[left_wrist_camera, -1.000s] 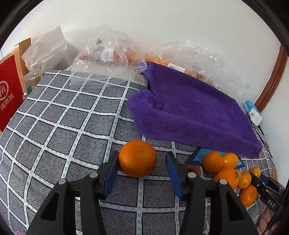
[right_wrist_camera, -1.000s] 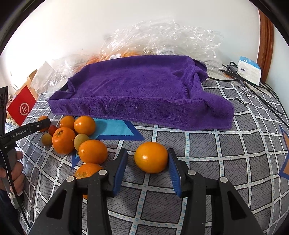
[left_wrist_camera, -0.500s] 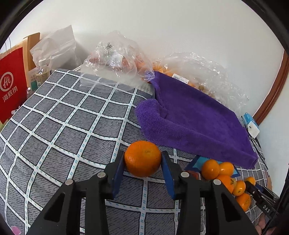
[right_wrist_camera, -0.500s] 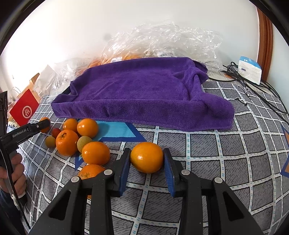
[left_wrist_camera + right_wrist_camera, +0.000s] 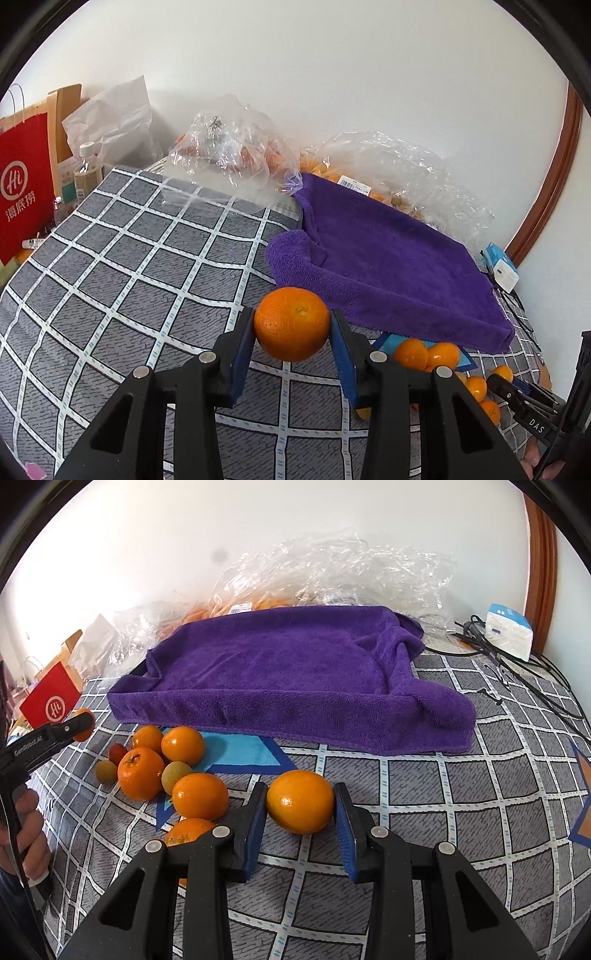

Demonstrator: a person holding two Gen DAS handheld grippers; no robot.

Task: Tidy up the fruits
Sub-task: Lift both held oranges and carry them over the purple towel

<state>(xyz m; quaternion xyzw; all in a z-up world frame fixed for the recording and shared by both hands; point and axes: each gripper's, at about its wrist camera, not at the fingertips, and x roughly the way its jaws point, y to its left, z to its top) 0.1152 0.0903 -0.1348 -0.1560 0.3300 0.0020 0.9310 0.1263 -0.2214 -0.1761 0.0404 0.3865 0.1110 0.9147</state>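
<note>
Both grippers tilt downward over the checked bedsheet (image 5: 122, 280). The left gripper (image 5: 291, 328) has its jaws clamped on an orange (image 5: 291, 324); the right gripper (image 5: 300, 805) grips a second orange (image 5: 300, 801), both near the purple towel (image 5: 288, 672).

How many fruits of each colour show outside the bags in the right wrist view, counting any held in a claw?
Round orange citrus fruits: 7
Small round greenish-tan fruits: 2
Small round red fruit: 1
Total: 10

light: bright, even | shadows: soft | focus: sharp | edges: fisheye-bent, black corners
</note>
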